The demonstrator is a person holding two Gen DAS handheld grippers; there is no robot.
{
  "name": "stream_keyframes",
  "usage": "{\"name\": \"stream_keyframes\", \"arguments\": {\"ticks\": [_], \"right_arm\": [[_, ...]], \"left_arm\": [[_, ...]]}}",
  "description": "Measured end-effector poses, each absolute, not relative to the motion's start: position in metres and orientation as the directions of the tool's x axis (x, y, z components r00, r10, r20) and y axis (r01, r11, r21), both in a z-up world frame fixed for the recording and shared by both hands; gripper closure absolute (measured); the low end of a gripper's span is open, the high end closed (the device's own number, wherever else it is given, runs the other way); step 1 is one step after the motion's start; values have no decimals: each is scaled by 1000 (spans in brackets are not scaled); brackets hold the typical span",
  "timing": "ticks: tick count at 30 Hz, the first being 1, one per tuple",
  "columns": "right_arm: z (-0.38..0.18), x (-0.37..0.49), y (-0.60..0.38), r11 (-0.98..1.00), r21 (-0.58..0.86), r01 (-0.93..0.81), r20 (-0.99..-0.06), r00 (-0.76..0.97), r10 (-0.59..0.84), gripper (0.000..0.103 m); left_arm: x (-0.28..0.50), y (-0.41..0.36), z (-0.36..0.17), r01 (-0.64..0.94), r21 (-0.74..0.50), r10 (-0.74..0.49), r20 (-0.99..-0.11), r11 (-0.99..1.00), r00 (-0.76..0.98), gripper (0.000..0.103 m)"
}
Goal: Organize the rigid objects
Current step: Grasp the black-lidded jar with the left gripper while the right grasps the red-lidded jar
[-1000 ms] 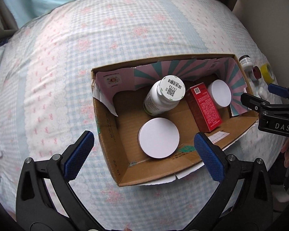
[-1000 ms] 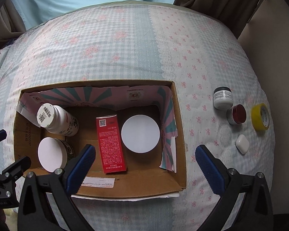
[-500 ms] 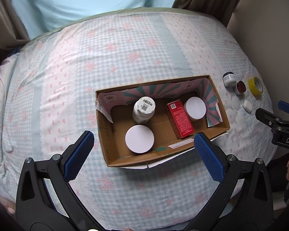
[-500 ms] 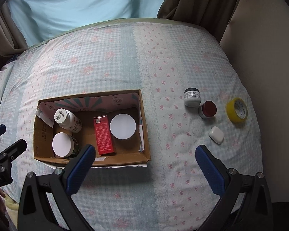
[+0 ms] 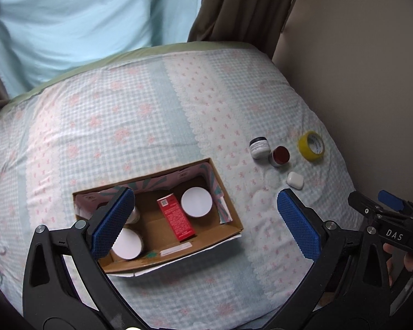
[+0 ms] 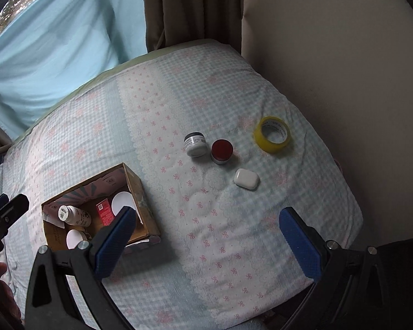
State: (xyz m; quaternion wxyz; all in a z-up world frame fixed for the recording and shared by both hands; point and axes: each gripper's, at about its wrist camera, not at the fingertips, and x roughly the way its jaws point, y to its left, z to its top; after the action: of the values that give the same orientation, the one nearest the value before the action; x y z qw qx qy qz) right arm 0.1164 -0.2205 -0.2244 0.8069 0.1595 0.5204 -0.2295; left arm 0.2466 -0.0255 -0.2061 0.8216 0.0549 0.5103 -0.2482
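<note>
A cardboard box (image 5: 228, 214) (image 6: 140, 192) sits on the bed. It holds a red carton (image 5: 174, 220), a white pill bottle (image 6: 74, 216) and two white-lidded jars (image 5: 197, 202) (image 5: 126, 243). To its right lie a white jar with a dark lid (image 5: 259, 147) (image 6: 195, 144), a red-lidded jar (image 5: 280, 155) (image 6: 221, 150), a yellow tape roll (image 5: 311, 145) (image 6: 272, 134) and a white earbud case (image 5: 295, 180) (image 6: 246, 178). My left gripper (image 5: 203, 224) is open and empty, high above the box. My right gripper (image 6: 206, 240) is open and empty, high above the bedding, nearer the loose items.
The bed (image 5: 151, 110) has a checked blue and pink cover and drops off at the near and right edges. A beige wall (image 6: 344, 68) stands on the right. A brown curtain (image 5: 242, 8) and light blue cloth (image 5: 82, 22) hang behind.
Both grippers have risen well away from the box, which now looks much smaller. The right gripper's view has swung right toward the loose items. Both stay open.
</note>
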Motion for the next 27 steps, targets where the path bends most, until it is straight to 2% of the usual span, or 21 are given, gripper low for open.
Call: {"name": "stream_keyframes", "arguments": {"ticks": [5, 10, 16, 27], "right_arm": [[-231, 101, -257, 778, 35, 628, -905, 350, -241, 0], [-252, 101, -292, 707, 69, 704, -912, 332, -242, 0], [-293, 110, -325, 632, 119, 766, -929, 310, -201, 0], [-385, 136, -347, 577, 107, 809, -961, 233, -148, 1]], "left_arm": [[265, -95, -207, 526, -127, -339, -881, 841, 330, 0], [290, -158, -232, 568, -90, -299, -910, 818, 287, 0], [323, -218, -297, 557, -141, -252, -960, 818, 127, 0], [366, -279, -410, 516, -135, -152, -988, 846, -8, 0]]}}
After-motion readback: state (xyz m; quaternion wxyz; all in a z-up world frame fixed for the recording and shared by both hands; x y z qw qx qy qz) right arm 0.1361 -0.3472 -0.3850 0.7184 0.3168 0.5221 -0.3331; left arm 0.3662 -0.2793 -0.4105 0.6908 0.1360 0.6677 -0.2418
